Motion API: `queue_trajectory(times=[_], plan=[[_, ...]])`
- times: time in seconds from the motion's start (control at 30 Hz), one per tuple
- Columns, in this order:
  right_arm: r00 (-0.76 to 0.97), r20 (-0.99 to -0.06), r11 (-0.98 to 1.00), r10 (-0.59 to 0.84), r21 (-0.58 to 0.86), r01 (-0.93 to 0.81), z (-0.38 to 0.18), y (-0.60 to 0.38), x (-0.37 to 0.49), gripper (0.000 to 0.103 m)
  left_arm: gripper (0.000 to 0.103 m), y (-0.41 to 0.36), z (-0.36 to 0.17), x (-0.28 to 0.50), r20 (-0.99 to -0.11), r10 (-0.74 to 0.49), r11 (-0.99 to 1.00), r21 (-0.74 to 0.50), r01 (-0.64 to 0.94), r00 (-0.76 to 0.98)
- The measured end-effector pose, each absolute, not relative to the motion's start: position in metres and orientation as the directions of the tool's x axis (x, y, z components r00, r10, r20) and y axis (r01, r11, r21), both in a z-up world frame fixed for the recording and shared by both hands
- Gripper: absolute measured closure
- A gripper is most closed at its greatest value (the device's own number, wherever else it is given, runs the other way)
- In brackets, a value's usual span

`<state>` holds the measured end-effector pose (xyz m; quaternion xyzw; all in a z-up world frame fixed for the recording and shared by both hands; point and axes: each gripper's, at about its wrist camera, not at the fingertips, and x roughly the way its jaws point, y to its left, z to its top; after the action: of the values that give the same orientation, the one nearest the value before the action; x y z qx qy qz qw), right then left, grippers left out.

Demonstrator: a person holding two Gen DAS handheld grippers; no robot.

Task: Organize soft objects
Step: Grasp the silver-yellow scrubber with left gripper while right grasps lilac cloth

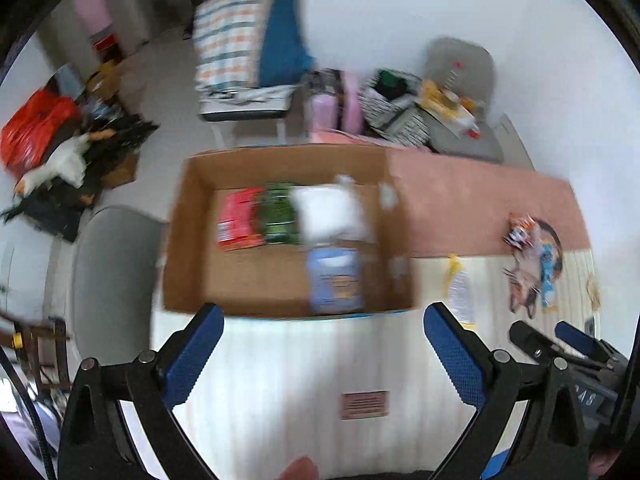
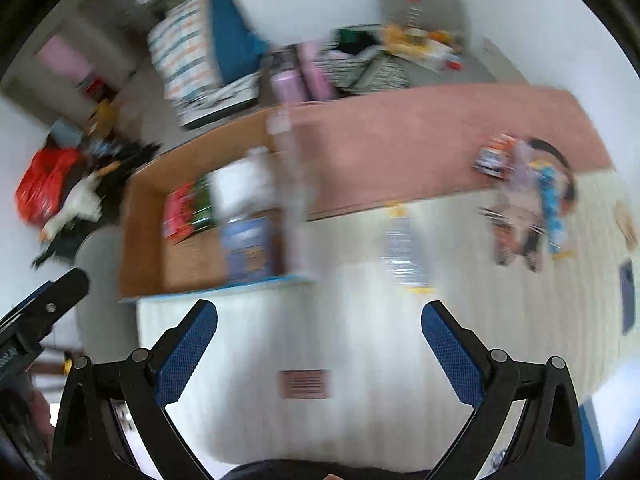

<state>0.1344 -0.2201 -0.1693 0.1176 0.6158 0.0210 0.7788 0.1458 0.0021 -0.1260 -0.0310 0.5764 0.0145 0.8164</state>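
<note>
An open cardboard box (image 1: 192, 240) (image 2: 140, 216) stands on the cream and pink cloth. Inside lie a red pack (image 1: 238, 220) (image 2: 178, 212), a green pack (image 1: 280, 214) (image 2: 202, 204), a white soft bag (image 1: 330, 210) (image 2: 244, 188) and a blue pack (image 1: 336, 280) (image 2: 248, 248). A clear wrapped pack with yellow ends (image 1: 460, 288) (image 2: 404, 248) lies right of the box. Small colourful packets (image 1: 532, 256) (image 2: 520, 196) lie farther right. My left gripper (image 1: 322, 316) is open and empty, just before the box. My right gripper (image 2: 320, 314) is open and empty, above the cloth.
The surface is a cream cloth (image 1: 280, 380) with a pink band (image 1: 480, 208). A grey chair (image 1: 112, 272) stands left of the box. Chairs with bags and clothes (image 1: 248, 40) stand behind. A red bag and clutter (image 1: 36, 128) lie on the floor at left.
</note>
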Motion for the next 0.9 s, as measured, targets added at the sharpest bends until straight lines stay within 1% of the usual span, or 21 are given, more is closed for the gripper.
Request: queue_trajectory(times=[0.07, 0.17, 0.23, 0.27, 0.3, 0.37, 0.4, 0.47, 0.53, 0.57, 0.6, 0.63, 0.67, 0.7, 0.77, 0.8, 0.83, 0.9], plan=[[0.235, -0.962, 0.962, 0.136, 0.185, 0.199, -0.181, -0.281, 0.140, 0.000, 0.000, -0.042, -0.143, 0.167, -0.958, -0.054, 0.998, -0.058, -0.006, 0.281], [0.203, -0.975, 0.946, 0.091, 0.148, 0.289, -0.203, -0.355, 0.148, 0.000, 0.001, -0.095, -0.180, 0.192, -0.982, -0.109, 0.993, -0.101, 0.063, 0.153], [0.172, -0.981, 0.934, 0.086, 0.139, 0.329, -0.219, -0.392, 0.154, 0.000, 0.005, -0.134, -0.216, 0.204, -0.992, -0.111, 0.990, -0.105, 0.094, 0.060], [0.155, -0.983, 0.926, 0.100, 0.149, 0.348, -0.229, -0.415, 0.158, 0.000, 0.007, -0.151, -0.237, 0.212, -0.994, -0.111, 0.989, -0.110, 0.103, 0.007], [0.143, -0.983, 0.919, 0.113, 0.158, 0.360, -0.236, -0.430, 0.163, 0.000, 0.011, -0.161, -0.249, 0.216, -0.994, -0.103, 0.989, -0.105, 0.103, -0.021], [0.123, -0.982, 0.908, 0.143, 0.180, 0.378, -0.252, -0.459, 0.177, 0.000, 0.017, -0.182, -0.284, 0.226, -0.991, -0.086, 0.990, -0.096, 0.099, -0.097], [0.121, -0.981, 0.905, 0.153, 0.188, 0.382, -0.258, -0.467, 0.183, 0.000, 0.022, -0.189, -0.305, 0.232, -0.988, -0.078, 0.993, -0.089, 0.082, -0.133], [0.118, -0.973, 0.895, 0.197, 0.228, 0.383, -0.275, -0.484, 0.208, 0.000, 0.022, -0.195, -0.333, 0.239, -0.978, -0.076, 0.995, -0.088, 0.053, -0.192], [0.114, -0.967, 0.879, 0.229, 0.256, 0.402, -0.291, -0.493, 0.232, 0.002, 0.022, -0.199, -0.359, 0.244, -0.967, -0.078, 0.996, -0.084, 0.016, -0.244], [0.107, -0.964, 0.874, 0.241, 0.264, 0.407, -0.301, -0.498, 0.245, 0.009, 0.022, -0.200, -0.368, 0.245, -0.962, -0.075, 0.997, -0.079, 0.005, -0.261], [0.100, -0.965, 0.872, 0.243, 0.262, 0.414, -0.307, -0.497, 0.257, 0.019, 0.022, -0.202, -0.379, 0.247, -0.959, -0.076, 0.997, -0.076, -0.011, -0.275], [0.090, -0.967, 0.870, 0.237, 0.252, 0.423, -0.317, -0.500, 0.270, 0.023, 0.022, -0.204, -0.385, 0.247, -0.956, -0.074, 0.997, -0.072, -0.016, -0.285], [0.073, -0.972, 0.872, 0.225, 0.235, 0.430, -0.330, -0.505, 0.287, 0.032, 0.022, -0.206, -0.393, 0.248, -0.953, -0.064, 0.998, -0.062, -0.017, -0.295], [0.065, -0.974, 0.872, 0.217, 0.223, 0.437, -0.338, -0.504, 0.296, 0.040, 0.026, -0.208, -0.398, 0.248, -0.953, -0.057, 0.998, -0.054, -0.018, -0.298], [0.035, -0.980, 0.878, 0.197, 0.192, 0.439, -0.357, -0.508, 0.320, 0.042, 0.034, -0.208, -0.408, 0.248, -0.948, -0.044, 0.999, -0.039, -0.024, -0.314], [0.024, -0.982, 0.881, 0.189, 0.180, 0.438, -0.364, -0.509, 0.328, 0.043, 0.045, -0.207, -0.413, 0.248, -0.945, -0.043, 0.999, -0.033, -0.034, -0.323], [0.016, -0.983, 0.884, 0.183, 0.171, 0.435, -0.371, -0.510, 0.337, 0.044, 0.050, -0.206, -0.417, 0.248, -0.943, -0.045, 0.999, -0.032, -0.042, -0.331], [-0.007, -0.984, 0.898, 0.178, 0.160, 0.410, -0.385, -0.507, 0.354, 0.044, 0.051, -0.205, -0.416, 0.252, -0.949, -0.047, 0.998, -0.034, -0.049, -0.312]])
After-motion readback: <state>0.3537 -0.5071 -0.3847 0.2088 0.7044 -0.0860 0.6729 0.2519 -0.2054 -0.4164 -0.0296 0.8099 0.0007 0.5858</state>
